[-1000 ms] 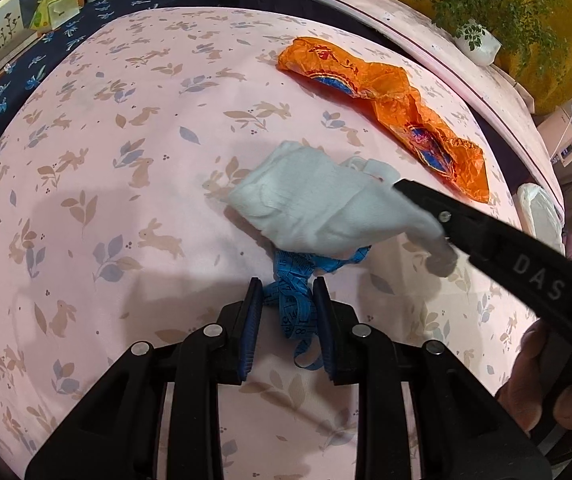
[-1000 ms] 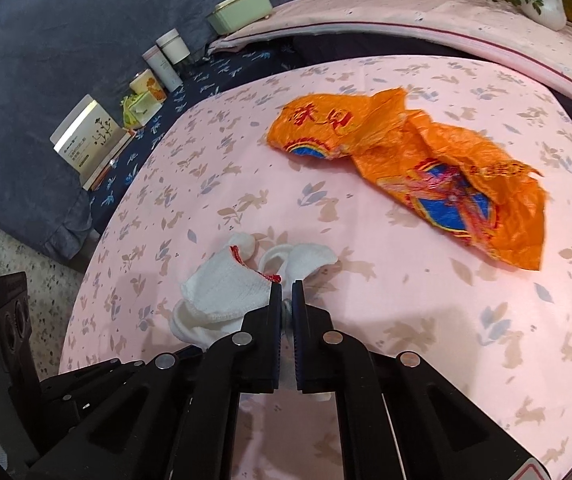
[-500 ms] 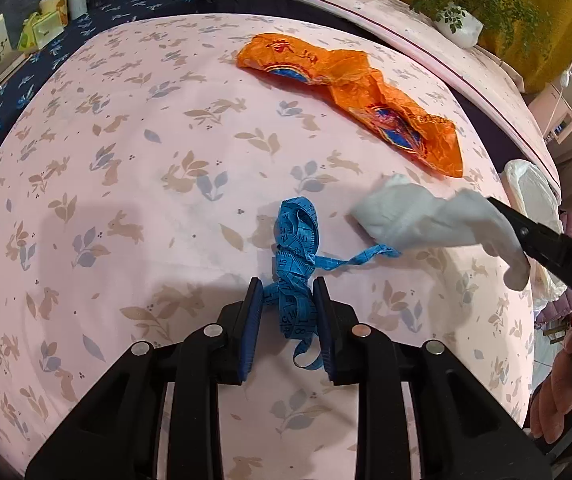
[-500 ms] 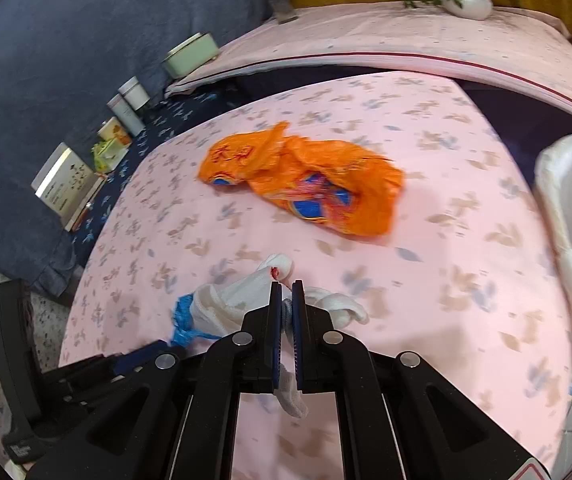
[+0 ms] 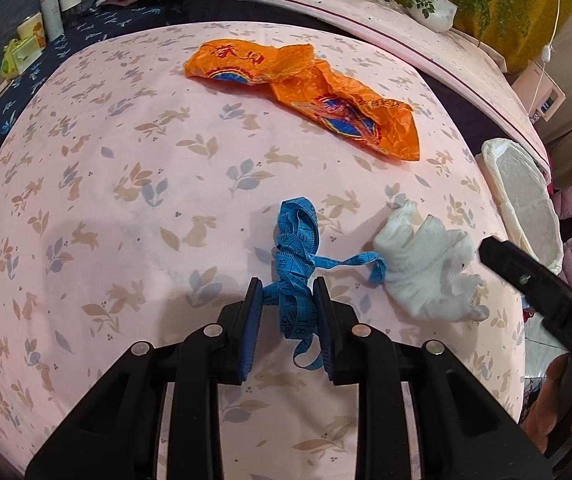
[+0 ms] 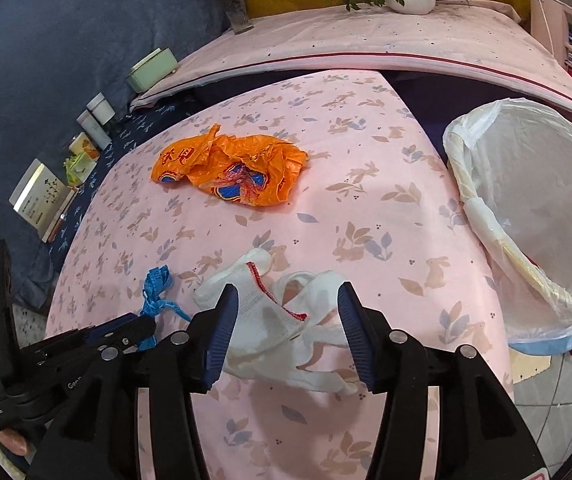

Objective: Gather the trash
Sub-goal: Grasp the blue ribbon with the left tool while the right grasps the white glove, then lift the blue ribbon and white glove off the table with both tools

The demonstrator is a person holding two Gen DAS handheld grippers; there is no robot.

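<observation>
1. On the pink rabbit-print surface [image 5: 134, 184], the left tongs [image 5: 287, 300] stand narrow, pinched on a tangled blue measuring tape [image 5: 295, 248], soft and looped, with one end trailing toward the white gloves.
2. Right tongs [image 6: 287, 320] are opening, and the limp white gloves [image 6: 282, 324] with red-stitched cuffs lie between them, pads not pressing.
3. Crinkly orange plastic bag [image 5: 309, 92] lies flat farther back, well apart from both tongs.
4. Left view shows the gloves [image 5: 425, 276] as a rumpled heap just beside the tape's end, with the right tongs' black tip close by.
5. Right view alone shows the whole round bin [image 6: 485, 224], lined with thin white plastic, standing just past the surface's right edge.
6. Bare cloth lies between the gloves and that edge; bottles and boxes [image 6: 86, 136] sit off the far left side.
</observation>
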